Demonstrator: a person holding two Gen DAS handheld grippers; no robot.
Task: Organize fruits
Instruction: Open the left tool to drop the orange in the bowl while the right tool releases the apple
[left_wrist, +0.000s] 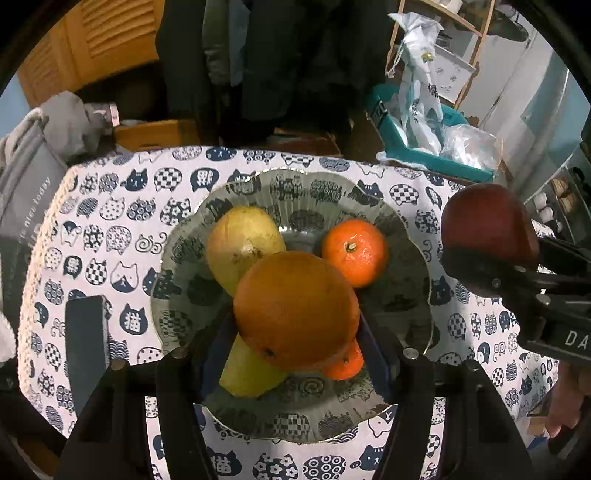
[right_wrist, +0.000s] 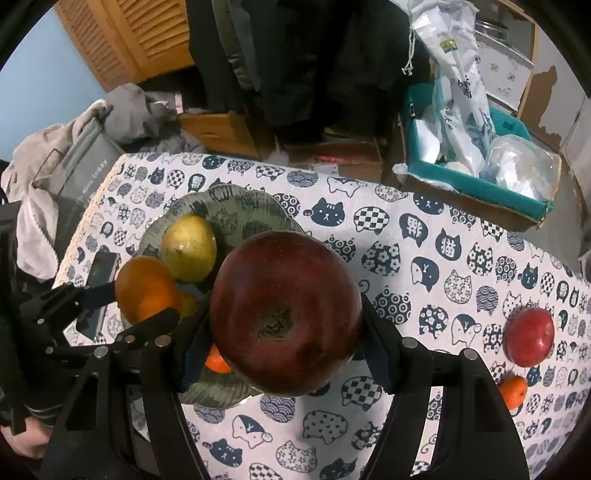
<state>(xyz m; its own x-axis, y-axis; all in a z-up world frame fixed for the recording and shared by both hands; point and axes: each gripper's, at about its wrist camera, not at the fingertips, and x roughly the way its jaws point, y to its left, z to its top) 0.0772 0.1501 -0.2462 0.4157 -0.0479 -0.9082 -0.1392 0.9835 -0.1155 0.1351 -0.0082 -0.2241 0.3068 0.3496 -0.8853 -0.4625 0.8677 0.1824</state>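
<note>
My left gripper (left_wrist: 295, 350) is shut on a large orange (left_wrist: 295, 308) and holds it over the glass plate (left_wrist: 402, 291). On the plate lie a yellow-green pear (left_wrist: 242, 245), a tangerine (left_wrist: 354, 251), a second pear (left_wrist: 247, 373) and a second tangerine (left_wrist: 347, 363). My right gripper (right_wrist: 286, 339) is shut on a dark red apple (right_wrist: 284, 310) just right of the plate (right_wrist: 236, 206); it also shows in the left wrist view (left_wrist: 484, 229). A red apple (right_wrist: 530, 336) and a tangerine (right_wrist: 513, 391) lie on the cloth at the right.
The table wears a cat-print cloth (right_wrist: 406, 240). A dark phone (left_wrist: 86, 343) lies left of the plate. A grey bag (left_wrist: 26, 195) and clothes sit at the left edge. A teal box with plastic bags (right_wrist: 476, 162) stands behind the table.
</note>
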